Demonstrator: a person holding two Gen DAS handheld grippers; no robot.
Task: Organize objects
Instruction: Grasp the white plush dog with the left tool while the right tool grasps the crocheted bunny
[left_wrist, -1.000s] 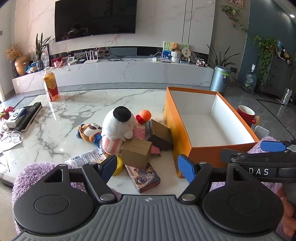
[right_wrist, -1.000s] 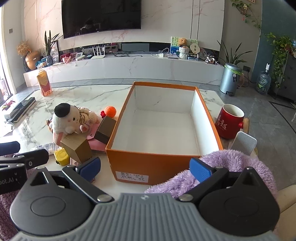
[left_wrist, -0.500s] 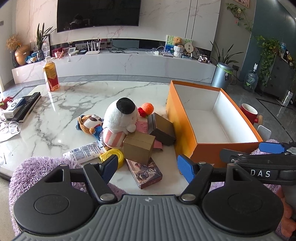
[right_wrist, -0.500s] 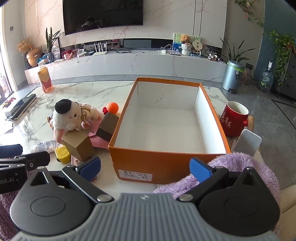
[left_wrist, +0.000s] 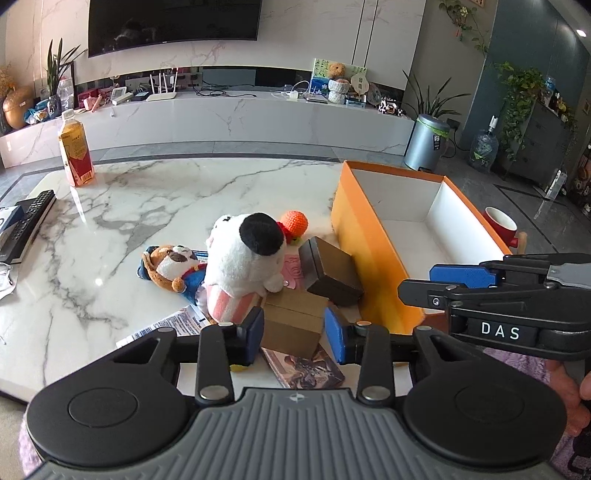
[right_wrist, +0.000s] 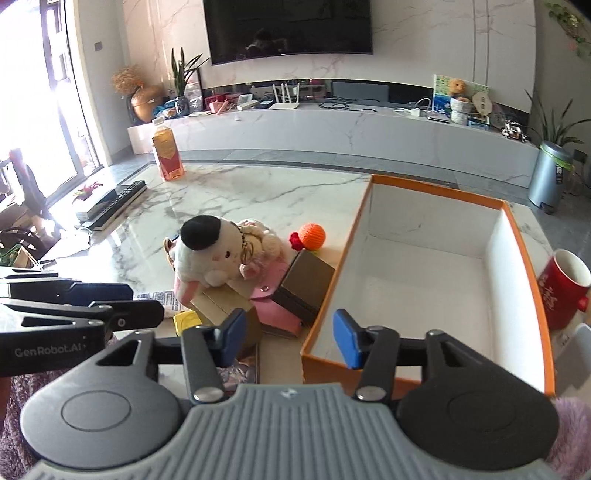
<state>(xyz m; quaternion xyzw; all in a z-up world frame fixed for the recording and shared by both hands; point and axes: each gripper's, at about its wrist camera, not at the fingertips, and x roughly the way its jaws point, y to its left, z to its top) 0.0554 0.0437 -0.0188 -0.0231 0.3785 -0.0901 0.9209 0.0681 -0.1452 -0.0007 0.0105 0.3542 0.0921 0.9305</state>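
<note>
An empty orange box with white inside stands on the marble table, also in the right wrist view. Left of it lies a pile: a white plush with a black top, a small dog plush, an orange knitted ball, a dark brown box, a tan cardboard box, a pink pouch, a booklet. My left gripper is open with its pads on either side of the tan box. My right gripper is open, over the orange box's near left corner.
A drink bottle stands at the table's far left. A remote lies at the left edge. A red mug stands right of the orange box. A yellow item and a printed packet lie near the pile.
Both grippers have moved forward and left toward the pile. The left gripper's pads now flank the tan box. The right gripper has swung from the box's front to its left corner.
</note>
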